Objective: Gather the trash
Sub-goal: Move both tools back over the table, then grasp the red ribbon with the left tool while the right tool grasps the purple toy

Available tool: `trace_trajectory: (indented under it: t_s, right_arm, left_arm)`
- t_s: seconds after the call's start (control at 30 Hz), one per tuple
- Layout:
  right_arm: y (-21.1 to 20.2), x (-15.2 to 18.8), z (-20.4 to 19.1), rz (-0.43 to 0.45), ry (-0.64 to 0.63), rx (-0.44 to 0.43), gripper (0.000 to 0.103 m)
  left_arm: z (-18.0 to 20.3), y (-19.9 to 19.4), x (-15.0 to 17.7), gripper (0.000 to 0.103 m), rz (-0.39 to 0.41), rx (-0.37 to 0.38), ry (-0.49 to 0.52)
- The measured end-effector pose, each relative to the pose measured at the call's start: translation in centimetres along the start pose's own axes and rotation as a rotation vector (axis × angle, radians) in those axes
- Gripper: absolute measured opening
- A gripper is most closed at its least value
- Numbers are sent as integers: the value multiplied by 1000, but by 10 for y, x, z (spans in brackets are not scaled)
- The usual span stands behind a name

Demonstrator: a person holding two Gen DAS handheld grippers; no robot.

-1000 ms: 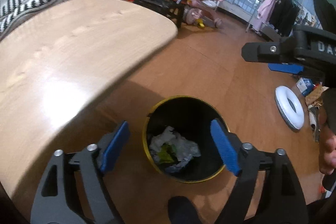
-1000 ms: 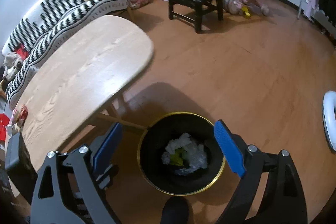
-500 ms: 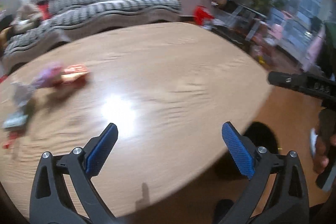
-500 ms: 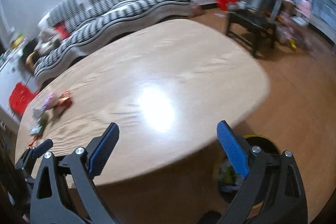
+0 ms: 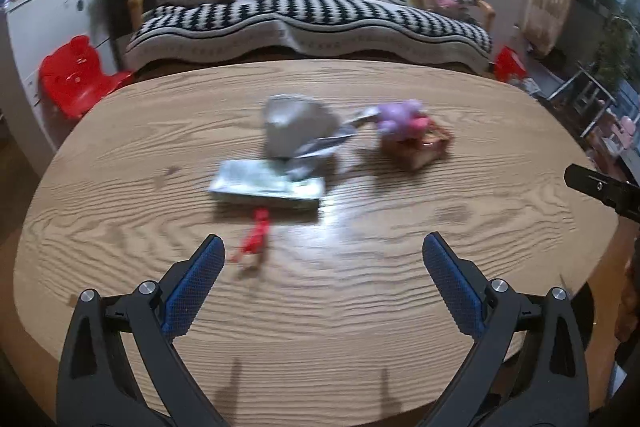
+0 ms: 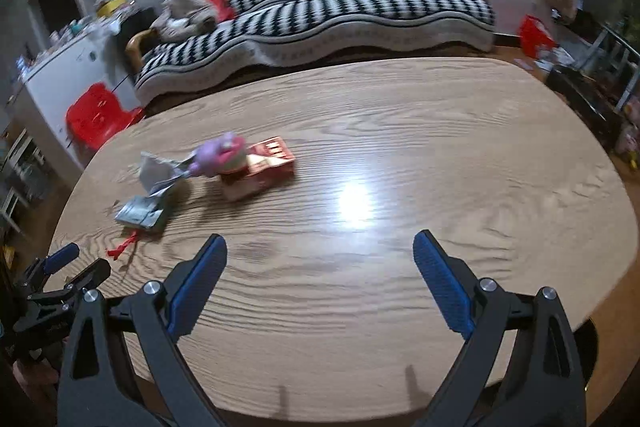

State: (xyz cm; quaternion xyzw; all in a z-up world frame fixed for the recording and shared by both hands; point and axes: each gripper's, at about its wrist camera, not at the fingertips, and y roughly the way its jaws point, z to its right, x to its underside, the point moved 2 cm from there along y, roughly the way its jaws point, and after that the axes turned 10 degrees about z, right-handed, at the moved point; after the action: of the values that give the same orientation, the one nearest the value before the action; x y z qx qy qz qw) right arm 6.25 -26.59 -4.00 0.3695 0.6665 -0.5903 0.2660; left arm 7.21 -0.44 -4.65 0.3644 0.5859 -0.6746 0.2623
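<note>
Both tongs are released, their blue pads standing wide with nothing between them: the left tongs [image 5: 320, 267] hang over the near part of the desk [image 5: 400, 327], and the right tongs [image 6: 320, 267] hang over the same desk further to the right. The trash lies in one loose group on the desk, and I take the flat foil pack [image 5: 266, 187] as the landmark. Just in front of the pack, toward the camera, lies a small red scrap [image 5: 254, 239]; behind the pack, and seeming to touch it, stands a crumpled grey wrapper [image 5: 298, 131]; to the right of the pack, a little apart, is a red box [image 5: 416, 147] with a purple wrapper [image 5: 396, 115] on top of it. The pictures are blurred, so the exact edges are hard to tell. The step in hand is, I judge, the reach for the next piece. To do it well, I would let the left tongs take what is nearest to them, the scrap or the pack, and leave the box for the right tongs, so that the two do not cross. The pack lies flat, so the pads should come down across its short side and pinch a raised edge, not press on its top. The scrap is thin and light; a slow closing, low to the desk, will probably keep it from sliding away. The purple wrapper may fall off if the box is lifted tilted.
</note>
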Motion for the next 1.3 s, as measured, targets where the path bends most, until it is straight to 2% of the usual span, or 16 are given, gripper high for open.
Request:
trace_trajectory:
  t_s: [0.2, 0.57, 0.97, 1.1, 1.17, 1.23, 1.27, 1.3]
  right_arm:
    - [33, 3, -39, -9, -92, -18, 95]
    - [89, -10, -71, -31, -67, -80, 95]
    - [144, -19, -104, -35, -100, -58, 95]
    - [157, -20, -110, -39, -103, -57, 95]
    - [162, -20, -111, -41, -101, -57, 91]
    - [167, -20, -112, -49, -101, -56, 76]
    - [168, -20, -113, -50, -109, -49, 72]
    - [168, -20, -114, -42, -121, -42, 69]
  left_arm:
    - [-36, 11, 7, 96, -26, -35, 0]
    - [-41, 46, 20, 96, -71, -31, -9]
    - [-38, 72, 26, 94, -114, -26, 23]
    - [-37, 79, 25, 82, -122, -21, 9]
    - [-35, 80, 24, 72, -119, -21, 16]
    - [-32, 78, 23, 55, -117, -12, 22]
    - [-31, 77, 23, 51, -117, -11, 25]
    - [-30, 76, 23, 39, -118, -11, 31]
